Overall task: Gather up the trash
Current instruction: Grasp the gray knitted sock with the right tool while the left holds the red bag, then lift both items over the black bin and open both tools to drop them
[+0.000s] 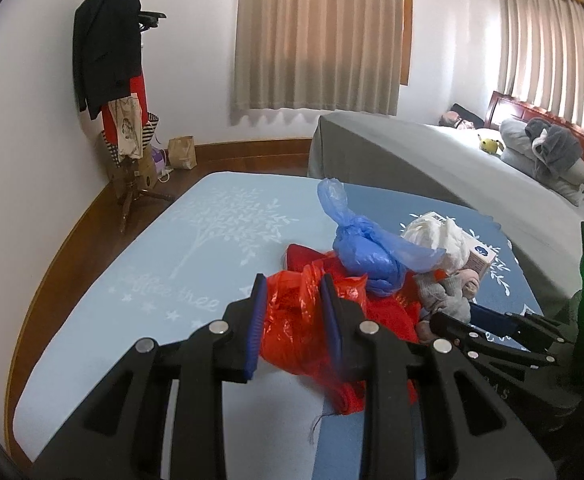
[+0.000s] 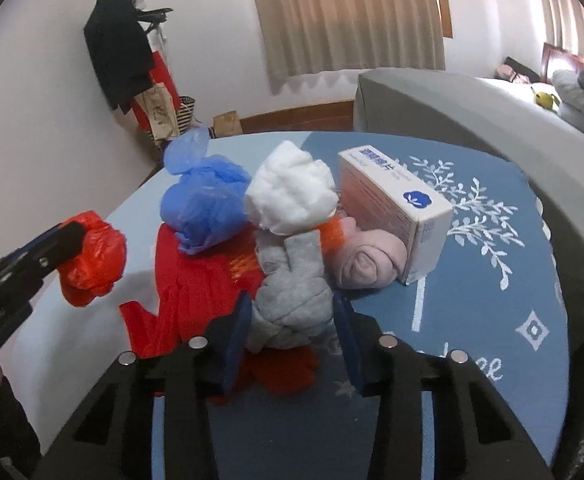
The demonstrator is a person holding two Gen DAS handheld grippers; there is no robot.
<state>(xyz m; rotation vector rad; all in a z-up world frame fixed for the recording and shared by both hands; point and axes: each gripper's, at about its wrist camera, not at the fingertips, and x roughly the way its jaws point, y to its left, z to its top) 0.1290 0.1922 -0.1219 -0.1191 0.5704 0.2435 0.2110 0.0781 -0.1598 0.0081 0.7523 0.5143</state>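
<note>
My left gripper [image 1: 294,314] is shut on a crumpled red plastic bag [image 1: 292,320]; the right wrist view shows it at the far left, lifted off the mat [image 2: 92,264]. My right gripper [image 2: 292,322] has both pads against a grey knotted cloth [image 2: 292,304] at the front of the pile. Around it lie a flat red bag [image 2: 204,280], a blue plastic bag [image 2: 208,204], a white crumpled wad [image 2: 292,196], a pink rolled cloth [image 2: 368,264] and a white carton [image 2: 396,200]. In the left wrist view the right gripper [image 1: 468,318] shows at the right.
The pile lies on a blue mat [image 2: 472,280] with a white tree print, light blue on its left half [image 1: 172,260]. A grey bed [image 1: 432,160] borders it at the right. A coat rack [image 1: 112,60] and a paper bag [image 1: 182,152] stand by the far wall.
</note>
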